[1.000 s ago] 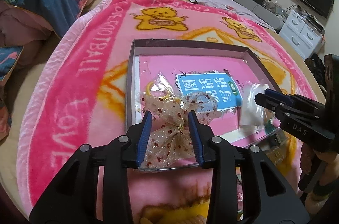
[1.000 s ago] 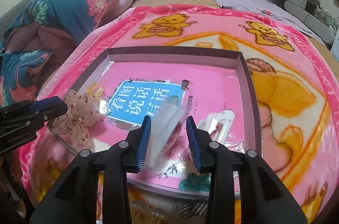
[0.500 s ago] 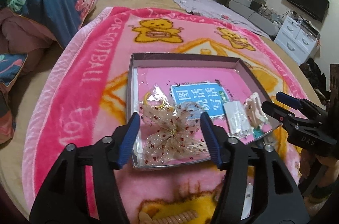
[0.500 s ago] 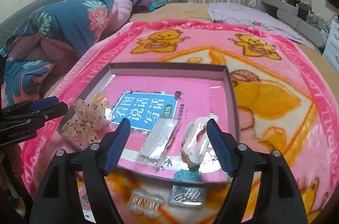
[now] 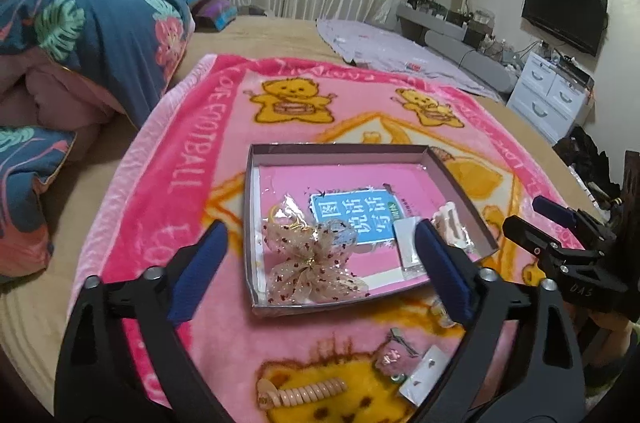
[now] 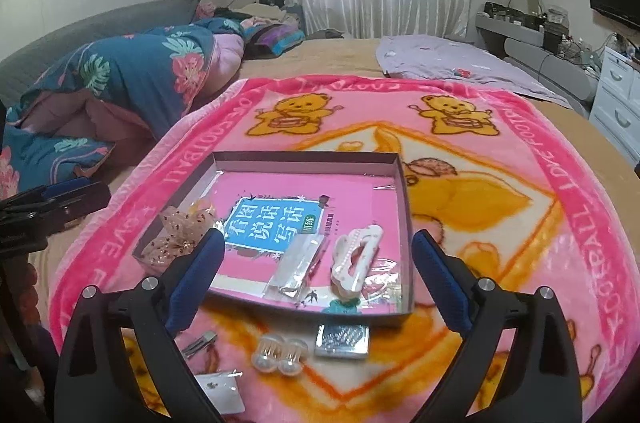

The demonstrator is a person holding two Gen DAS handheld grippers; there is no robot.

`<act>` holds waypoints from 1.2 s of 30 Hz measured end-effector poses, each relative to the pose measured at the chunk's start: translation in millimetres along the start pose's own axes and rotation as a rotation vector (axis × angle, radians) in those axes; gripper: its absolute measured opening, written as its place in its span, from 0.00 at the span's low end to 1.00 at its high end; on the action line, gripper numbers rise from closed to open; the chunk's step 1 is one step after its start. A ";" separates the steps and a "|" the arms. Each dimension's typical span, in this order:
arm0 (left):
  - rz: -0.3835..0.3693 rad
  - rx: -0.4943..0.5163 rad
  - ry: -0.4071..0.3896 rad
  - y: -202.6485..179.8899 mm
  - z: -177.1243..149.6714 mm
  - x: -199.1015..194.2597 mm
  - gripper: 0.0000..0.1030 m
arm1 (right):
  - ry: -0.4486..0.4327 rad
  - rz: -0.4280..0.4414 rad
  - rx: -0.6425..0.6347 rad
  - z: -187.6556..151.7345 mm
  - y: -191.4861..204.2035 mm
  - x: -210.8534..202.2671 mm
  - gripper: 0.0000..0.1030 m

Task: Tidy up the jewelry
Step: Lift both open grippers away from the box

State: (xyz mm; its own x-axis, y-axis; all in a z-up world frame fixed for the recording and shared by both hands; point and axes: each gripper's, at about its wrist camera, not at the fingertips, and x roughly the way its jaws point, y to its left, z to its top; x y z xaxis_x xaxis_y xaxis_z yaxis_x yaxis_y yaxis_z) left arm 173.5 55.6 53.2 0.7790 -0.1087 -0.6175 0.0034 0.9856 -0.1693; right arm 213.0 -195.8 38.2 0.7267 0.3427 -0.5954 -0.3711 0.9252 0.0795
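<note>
Opening jaws: left gripper (image 5: pixel 320 259) and right gripper (image 6: pixel 318 259) both widening, holding nothing.
Tray (image 6: pixel 404 207): mid-blanket (image 6: pixel 520 263); far half bare.
Bow (image 5: pixel 316 263): near-left corner.
Clip (image 6: pixel 354 259): near right wall.

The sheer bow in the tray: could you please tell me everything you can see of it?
The sheer bow is a translucent, champagne-coloured fabric bow dotted with small red specks, its four ruffled loops meeting at a small gold centre. It lies flat in the near-left corner of the shallow grey tray, partly over a clear packet holding yellow rings, with one loop overlapping the blue label. Nothing grips it.
</note>
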 end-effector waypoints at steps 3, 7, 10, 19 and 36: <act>0.006 0.004 -0.014 -3.2 -2.4 -9.6 0.89 | -0.017 -0.003 0.003 0.0 -1.2 -13.6 0.93; 0.003 -0.002 -0.028 -6.2 -5.5 -22.1 0.90 | -0.040 -0.010 0.003 0.1 -2.7 -29.0 0.93; 0.010 0.004 -0.041 -9.3 -7.2 -31.5 0.91 | -0.049 -0.013 0.004 -1.7 -3.9 -39.3 0.93; 0.018 0.023 -0.080 -18.6 -12.6 -58.6 0.91 | -0.075 -0.014 0.008 -6.8 -6.0 -65.5 0.94; 0.031 0.048 -0.066 -29.0 -31.5 -79.1 0.91 | -0.064 -0.010 -0.011 -27.4 -3.2 -93.2 0.94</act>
State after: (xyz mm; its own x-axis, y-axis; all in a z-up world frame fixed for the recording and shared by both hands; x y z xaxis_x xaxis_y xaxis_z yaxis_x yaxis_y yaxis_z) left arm 92.1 31.6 82.8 0.8189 -0.0713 -0.5694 0.0079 0.9936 -0.1131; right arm 130.6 -235.2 71.5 0.7657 0.3431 -0.5441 -0.3694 0.9270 0.0648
